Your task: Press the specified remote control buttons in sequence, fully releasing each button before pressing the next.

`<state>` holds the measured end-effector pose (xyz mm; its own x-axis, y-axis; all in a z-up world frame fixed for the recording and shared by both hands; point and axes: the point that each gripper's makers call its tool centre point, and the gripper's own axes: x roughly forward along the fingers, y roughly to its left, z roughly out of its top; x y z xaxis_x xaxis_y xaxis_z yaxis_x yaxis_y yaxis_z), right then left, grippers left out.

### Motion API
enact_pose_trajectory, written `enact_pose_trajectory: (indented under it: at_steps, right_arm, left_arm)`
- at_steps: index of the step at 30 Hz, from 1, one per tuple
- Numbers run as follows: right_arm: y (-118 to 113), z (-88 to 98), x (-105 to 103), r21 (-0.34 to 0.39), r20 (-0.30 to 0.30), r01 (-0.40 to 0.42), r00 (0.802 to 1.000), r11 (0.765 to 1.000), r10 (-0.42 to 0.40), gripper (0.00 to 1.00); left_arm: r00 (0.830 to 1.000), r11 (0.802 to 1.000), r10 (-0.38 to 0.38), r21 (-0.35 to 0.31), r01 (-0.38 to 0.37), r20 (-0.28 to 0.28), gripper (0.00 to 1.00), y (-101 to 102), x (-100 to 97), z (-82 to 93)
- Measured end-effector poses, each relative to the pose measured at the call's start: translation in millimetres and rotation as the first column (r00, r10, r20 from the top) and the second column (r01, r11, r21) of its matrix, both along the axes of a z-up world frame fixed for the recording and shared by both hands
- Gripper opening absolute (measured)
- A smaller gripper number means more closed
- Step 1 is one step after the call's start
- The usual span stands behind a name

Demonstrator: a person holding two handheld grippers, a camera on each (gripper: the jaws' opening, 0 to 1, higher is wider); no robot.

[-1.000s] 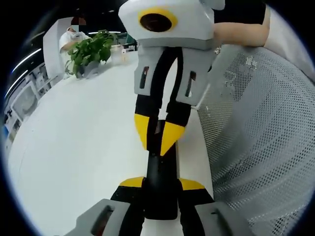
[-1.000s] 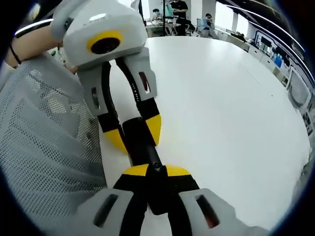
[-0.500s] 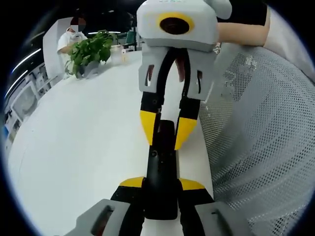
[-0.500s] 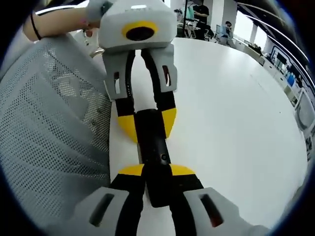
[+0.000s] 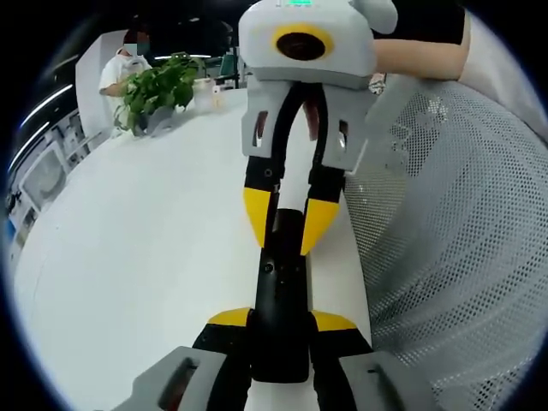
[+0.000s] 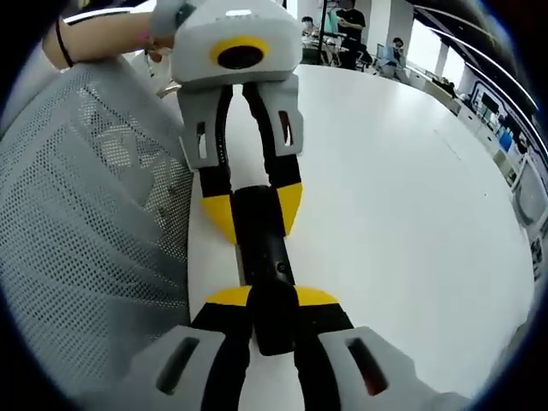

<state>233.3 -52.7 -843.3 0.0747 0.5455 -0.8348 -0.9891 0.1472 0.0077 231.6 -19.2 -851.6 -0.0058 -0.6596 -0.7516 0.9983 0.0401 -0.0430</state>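
gripping one remote control [image 5: 280,291] from opposite ends, both jaws clamped; mesh chair [image 5: 454,240] alongside.

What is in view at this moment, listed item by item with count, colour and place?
Remote: one, black, long, on the table between the two tongs, an end in each.
Table: one, white, under the remote.
Mesh chair: one, grey-white, beside the table edge.
Plant: one, green, far end of the table in the left gripper view.
People: one seated behind the plant; several standing far off.
Left tongs: grey, black and yellow, shut on the remote's end.
Right tongs: same colours, shut on the opposite end.
Arm: bare, dark band at the wrist, behind the left tongs.
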Motion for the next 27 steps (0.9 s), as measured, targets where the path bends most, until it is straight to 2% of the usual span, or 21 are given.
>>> enact_pose_trajectory:
  at_steps: [27]
  right_arm:
    - [-6.9, -1.2, 1.2, 0.0, -0.019, 0.016, 1.0, 1.0, -0.016, 0.21]
  left_arm:
    - [1.0, 1.0, 0.004, -0.003, -0.004, -0.005, 0.26, 0.1, -0.1, 0.1]
